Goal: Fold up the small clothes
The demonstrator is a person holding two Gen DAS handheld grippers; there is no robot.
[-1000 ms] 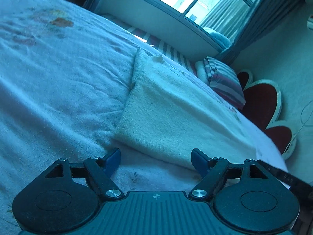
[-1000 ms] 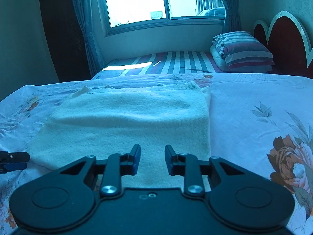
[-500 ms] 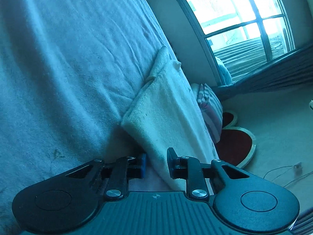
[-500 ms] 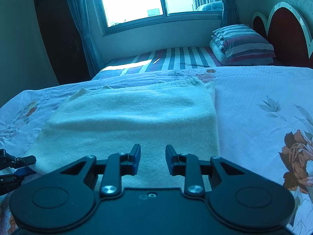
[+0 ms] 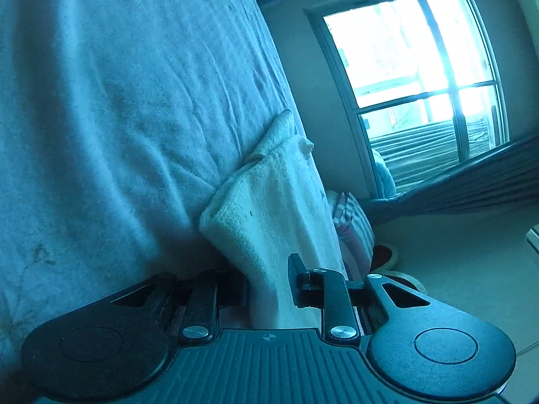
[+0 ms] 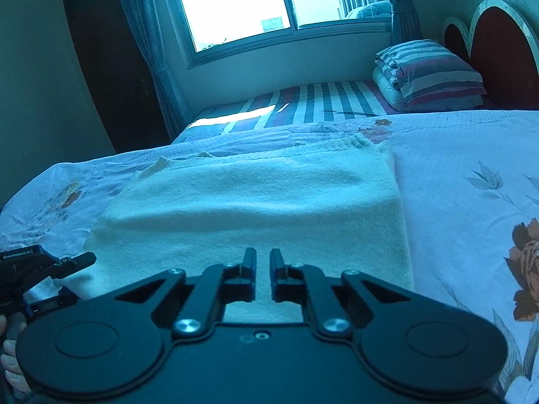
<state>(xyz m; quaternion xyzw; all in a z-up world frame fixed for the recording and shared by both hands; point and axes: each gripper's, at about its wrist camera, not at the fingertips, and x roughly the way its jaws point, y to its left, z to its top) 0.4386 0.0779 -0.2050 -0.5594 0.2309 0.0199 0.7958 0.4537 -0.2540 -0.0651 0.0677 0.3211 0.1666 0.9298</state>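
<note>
Where the floral bedspread (image 6: 471, 175) covers the bed, its surface is a soft, lightly creased woven cloth printed with orange flowers and grey leaves; it fills the right wrist view from 3 to 9 o'clock. Beyond it, at 12 o'clock, a striped sheet (image 6: 320, 101) lies below the window (image 6: 242, 3), with a stack of folded striped bedding (image 6: 427, 74) at 2 o'clock against a scalloped, dark-red headboard (image 6: 495, 43). Curtains (image 6: 145, 40) hang at the window's left side.

The cream garment (image 6: 256, 202) lies folded flat on the bedspread at the centre of the right wrist view. It is a thick, nubby terry or knit fabric, roughly rectangular, with a ribbed hem along its far edge and rounded, doubled edges on both sides.

The right gripper (image 6: 262, 262), black with flat, narrow fingers, sits over the garment's near edge at 6 o'clock. Its jaws have just been closing and now stand clenched nearly together; whether any fabric is pinched between them cannot be told.

The left gripper (image 5: 266, 279) is rolled steeply, so the bed stands almost on edge in its view. It is grasping the garment's (image 5: 269, 208) near left corner: the doubled cream fabric runs down between the two black fingers, pressed from both sides. From the right wrist view, the left gripper (image 6: 72, 262) appears at 8 o'clock, at that same corner, with fingertips of a hand (image 6: 13, 363) visible beneath it.
</note>
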